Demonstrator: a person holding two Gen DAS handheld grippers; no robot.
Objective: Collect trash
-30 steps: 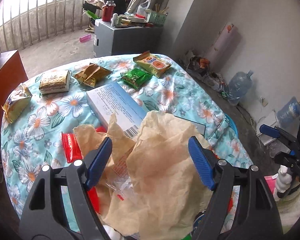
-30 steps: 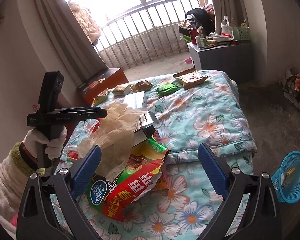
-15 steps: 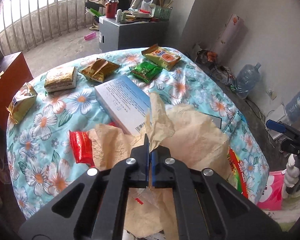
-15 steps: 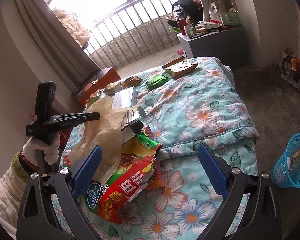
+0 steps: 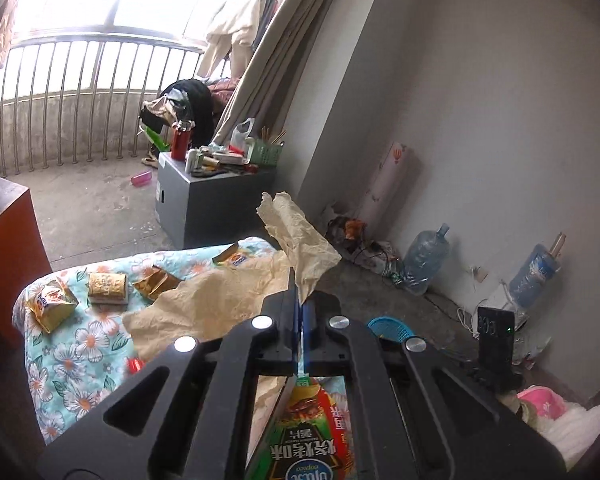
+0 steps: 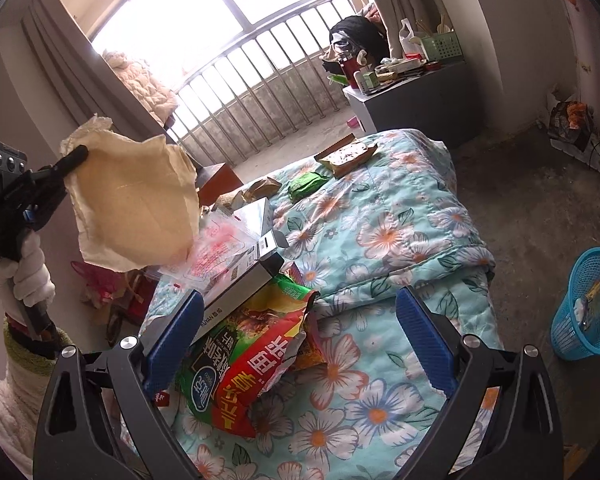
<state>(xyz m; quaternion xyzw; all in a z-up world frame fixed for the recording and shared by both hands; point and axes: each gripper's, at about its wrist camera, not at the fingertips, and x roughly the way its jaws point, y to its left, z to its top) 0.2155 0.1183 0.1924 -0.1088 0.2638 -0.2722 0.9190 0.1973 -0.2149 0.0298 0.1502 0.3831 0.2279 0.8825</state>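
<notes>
One crumpled tan paper sheet (image 6: 134,204) hangs in the air. On the floral quilt (image 6: 400,240) lie five small snack packets, counting both views: two gold ones (image 5: 51,307) at the far left edge, a brown one (image 6: 262,188), a green one (image 6: 307,185) and an orange-printed one (image 6: 346,158). One big chip bag (image 6: 248,364) lies under one grey box (image 6: 244,264). One blue basket (image 6: 590,304) stands on the floor, and two water jugs (image 5: 426,260) by the wall. A small red wrapper (image 5: 134,365) may be a sixth packet.
</notes>
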